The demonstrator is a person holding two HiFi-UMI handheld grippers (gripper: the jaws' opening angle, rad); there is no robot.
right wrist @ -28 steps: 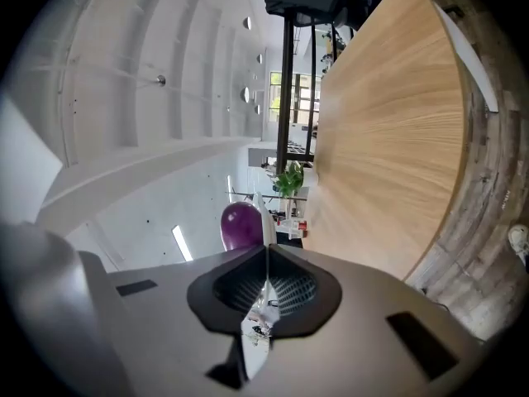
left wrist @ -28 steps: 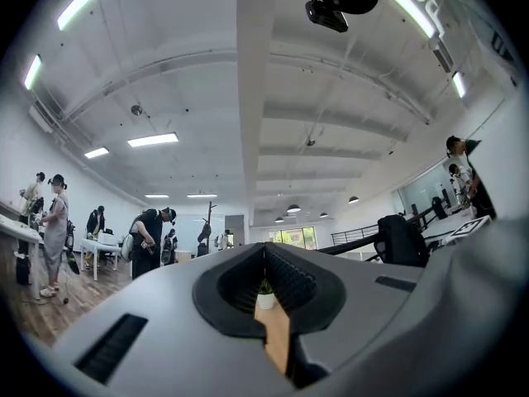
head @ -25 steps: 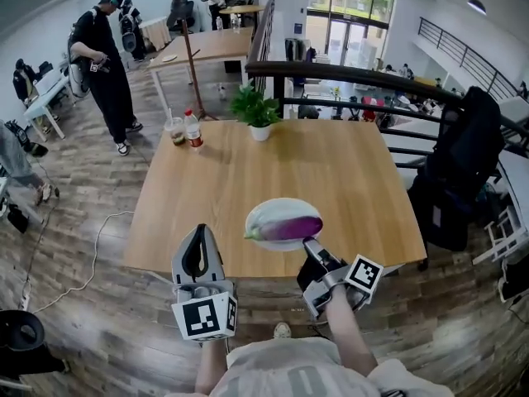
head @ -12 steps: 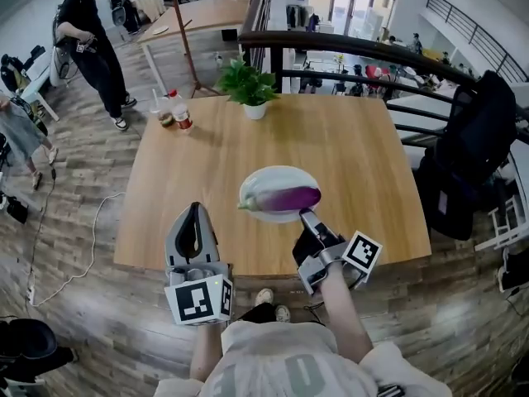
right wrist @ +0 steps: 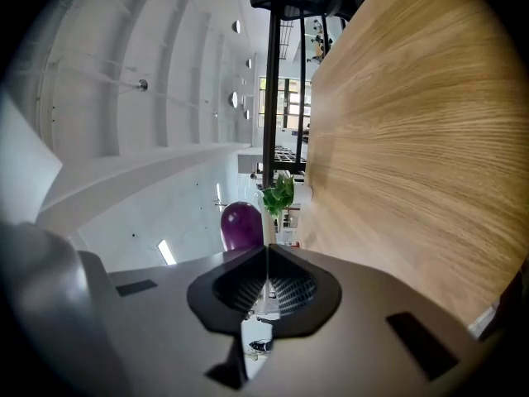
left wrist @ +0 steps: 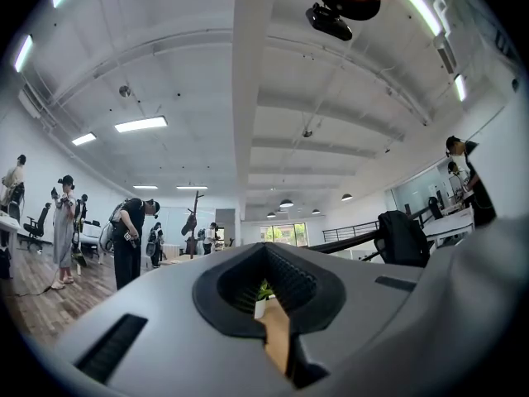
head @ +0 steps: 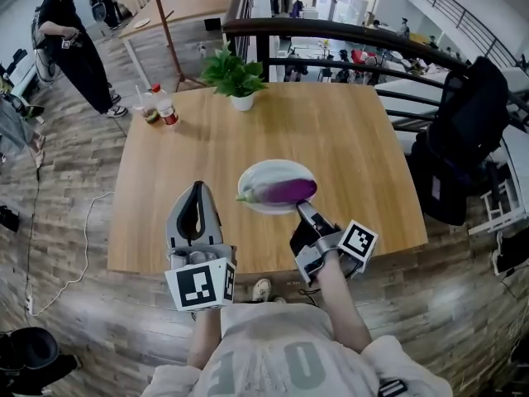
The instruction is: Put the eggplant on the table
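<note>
A purple eggplant [head: 281, 191] with a green stem lies on a white plate [head: 263, 172] in the near middle of the wooden table [head: 347, 147]. My right gripper [head: 301, 208] is shut and empty, turned on its side, its tip just short of the plate's near rim. In the right gripper view the eggplant [right wrist: 241, 224] shows just beyond the shut right gripper [right wrist: 266, 251]. My left gripper [head: 197, 187] hovers over the table's near left part, left of the plate, shut with nothing in it. Through the left gripper [left wrist: 266, 253] only a sliver of table shows.
A potted plant [head: 234, 77] stands at the table's far edge, a bottle [head: 164, 106] and a cup [head: 149, 110] at its far left corner. A black railing [head: 347, 35] runs behind the table. A black bag on a chair [head: 467, 131] stands at the right. A person [head: 70, 40] stands far left.
Both grippers have moved forward over the table's near edge. The right tip has come closer to the plate. The eggplant still lies on the plate.
</note>
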